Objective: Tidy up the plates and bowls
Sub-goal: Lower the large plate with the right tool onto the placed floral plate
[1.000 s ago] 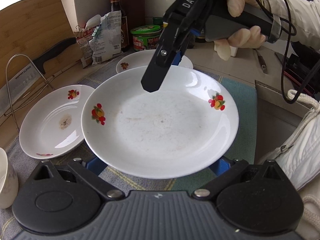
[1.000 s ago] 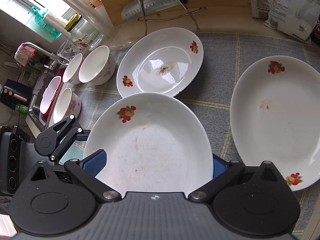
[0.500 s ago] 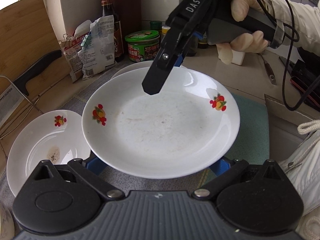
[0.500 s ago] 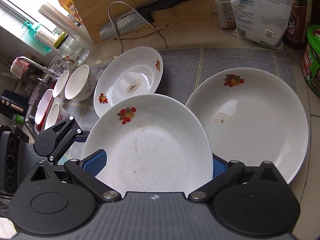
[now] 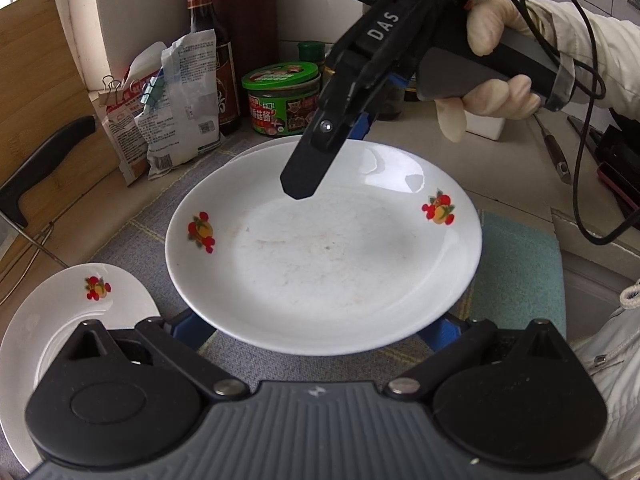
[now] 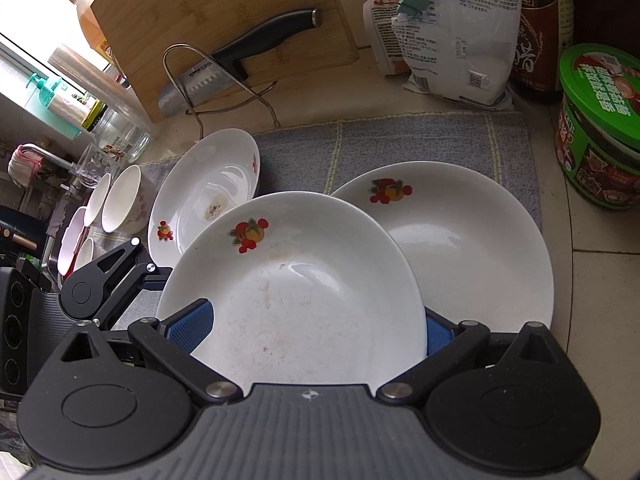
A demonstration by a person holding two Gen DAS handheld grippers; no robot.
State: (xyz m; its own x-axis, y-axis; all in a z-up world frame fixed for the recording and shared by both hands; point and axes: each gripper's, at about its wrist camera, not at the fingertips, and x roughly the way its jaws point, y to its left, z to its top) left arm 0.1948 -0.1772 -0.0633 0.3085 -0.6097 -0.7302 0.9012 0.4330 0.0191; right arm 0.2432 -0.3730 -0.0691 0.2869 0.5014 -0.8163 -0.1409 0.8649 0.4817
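Observation:
A white plate (image 5: 324, 256) with fruit prints and faint smears is held up between both grippers. My left gripper (image 5: 316, 328) grips its near rim between blue pads. My right gripper (image 6: 312, 328) holds the opposite rim and shows in the left wrist view as a black finger (image 5: 308, 164) over the far edge. The held plate (image 6: 296, 292) hangs partly over a second plate (image 6: 472, 248) lying on the grey mat (image 6: 400, 140). A third plate (image 6: 208, 188) lies to the left, and several bowls (image 6: 120, 200) stand beyond it.
A knife (image 6: 224, 68) rests in a wire rack against a wooden board (image 6: 208, 12). Clipped bags (image 6: 452, 32), a dark sauce bottle (image 6: 540, 40) and a green tub (image 6: 600, 128) line the back. A teal cloth (image 5: 520, 272) lies right of the mat. A gloved hand (image 5: 496, 80) holds the right gripper.
Both grippers have carried the plate to the right, over the plate by the green tub. The stained plate and the bowls have dropped back to the left.

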